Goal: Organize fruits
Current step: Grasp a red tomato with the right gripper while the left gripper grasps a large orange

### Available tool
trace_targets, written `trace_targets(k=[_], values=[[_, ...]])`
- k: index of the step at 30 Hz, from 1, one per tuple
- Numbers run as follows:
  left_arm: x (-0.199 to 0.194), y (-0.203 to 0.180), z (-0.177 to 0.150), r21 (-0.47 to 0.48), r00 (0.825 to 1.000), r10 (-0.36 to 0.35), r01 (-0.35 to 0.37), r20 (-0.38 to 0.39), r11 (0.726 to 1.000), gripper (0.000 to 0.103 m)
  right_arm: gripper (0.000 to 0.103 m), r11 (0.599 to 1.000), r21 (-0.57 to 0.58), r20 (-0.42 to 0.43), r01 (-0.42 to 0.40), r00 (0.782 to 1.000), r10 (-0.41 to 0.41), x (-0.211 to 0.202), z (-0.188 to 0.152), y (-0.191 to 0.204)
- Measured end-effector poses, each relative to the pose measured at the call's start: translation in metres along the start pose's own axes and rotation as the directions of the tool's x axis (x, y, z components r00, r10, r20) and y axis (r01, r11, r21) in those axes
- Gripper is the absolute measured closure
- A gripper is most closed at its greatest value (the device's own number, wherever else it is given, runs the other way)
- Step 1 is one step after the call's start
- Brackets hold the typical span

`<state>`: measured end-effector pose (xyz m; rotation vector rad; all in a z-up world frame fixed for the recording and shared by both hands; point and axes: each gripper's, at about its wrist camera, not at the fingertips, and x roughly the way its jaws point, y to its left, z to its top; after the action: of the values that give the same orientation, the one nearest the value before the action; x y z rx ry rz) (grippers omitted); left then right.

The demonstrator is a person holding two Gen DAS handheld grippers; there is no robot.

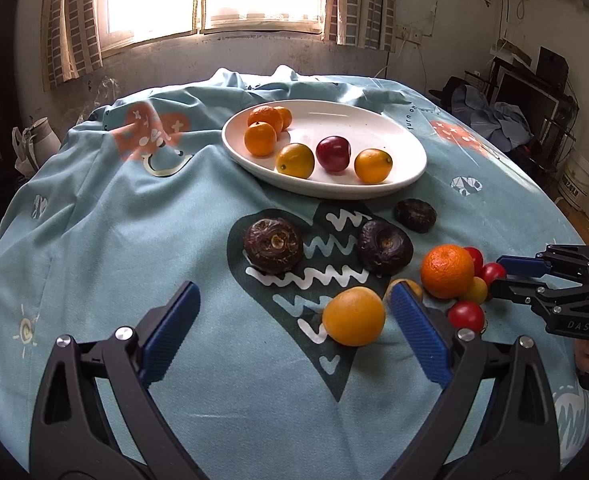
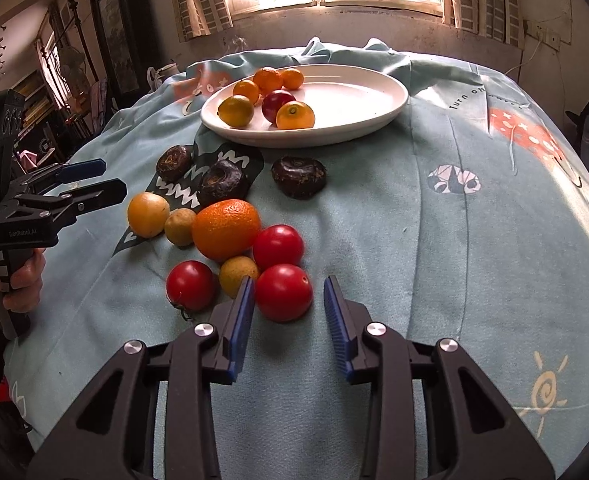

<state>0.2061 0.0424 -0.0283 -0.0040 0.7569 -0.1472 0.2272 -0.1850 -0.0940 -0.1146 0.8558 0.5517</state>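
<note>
Clearly the right gripper (image 2: 288, 312) has its fingers apart around the nearest red tomato (image 2: 283, 292), not yet clamped; its left pad touches or nearly touches a small yellow fruit (image 2: 238, 274) at ten o'clock, so closing may nudge that one and roll the cluster; the left gripper (image 1: 294, 320) is spread wide, holding nothing, with a yellow-orange fruit (image 1: 353, 316) just inside its right finger; the white plate (image 2: 374, 120) sits at twelve o'clock, its right half bare; open cloth (image 2: 454, 260) lies from one to four o'clock, while the table edge falls away near three o'clock.
</note>
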Motion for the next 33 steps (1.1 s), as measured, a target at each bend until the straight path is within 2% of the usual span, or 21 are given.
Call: trace_targets(k=[9, 15, 21, 22, 24, 27, 33], values=[[-0.001, 0.0, -0.001, 0.005, 1.0, -0.003, 0.003, 0.005, 1.0, 0.005, 0.068, 1.0, -0.005, 0.0, -0.005, 1.0, 0.005, 0.003, 0.0, 0.002], [0.0, -0.004, -0.002, 0.03, 1.0, -0.006, 0.006, 0.0, 1.0, 0.005, 0.073, 1.0, -0.005, -0.001, -0.02, 1.0, 0.02, 0.002, 0.001, 0.002], [0.002, -0.019, -0.007, 0.101, 0.997, -0.073, 0.075, -0.022, 0.992, 0.007, 0.073, 0.996, 0.078, 0.08, -0.033, 0.996, 0.026, -0.017, 0.006, -0.014], [0.002, -0.024, -0.008, 0.126, 0.997, -0.074, 0.076, -0.02, 0.989, 0.009, 0.073, 0.996, 0.088, 0.084, -0.026, 0.996, 0.018, -0.018, 0.006, -0.016], [0.004, -0.034, -0.012, 0.175, 0.996, -0.083, 0.088, -0.034, 0.981, 0.021, 0.073, 0.995, 0.1, 0.08, -0.021, 0.997, 0.013, -0.018, 0.006, -0.019], [0.01, -0.04, -0.016, 0.204, 0.994, -0.093, 0.104, -0.063, 0.974, 0.035, 0.073, 0.995, 0.098, 0.073, -0.024, 0.997, 0.017, -0.017, 0.006, -0.018], [0.022, -0.038, -0.017, 0.195, 0.993, -0.075, 0.092, -0.095, 0.977, 0.047, 0.074, 0.995, 0.093, 0.075, -0.021, 0.997, 0.014, -0.017, 0.006, -0.017]])
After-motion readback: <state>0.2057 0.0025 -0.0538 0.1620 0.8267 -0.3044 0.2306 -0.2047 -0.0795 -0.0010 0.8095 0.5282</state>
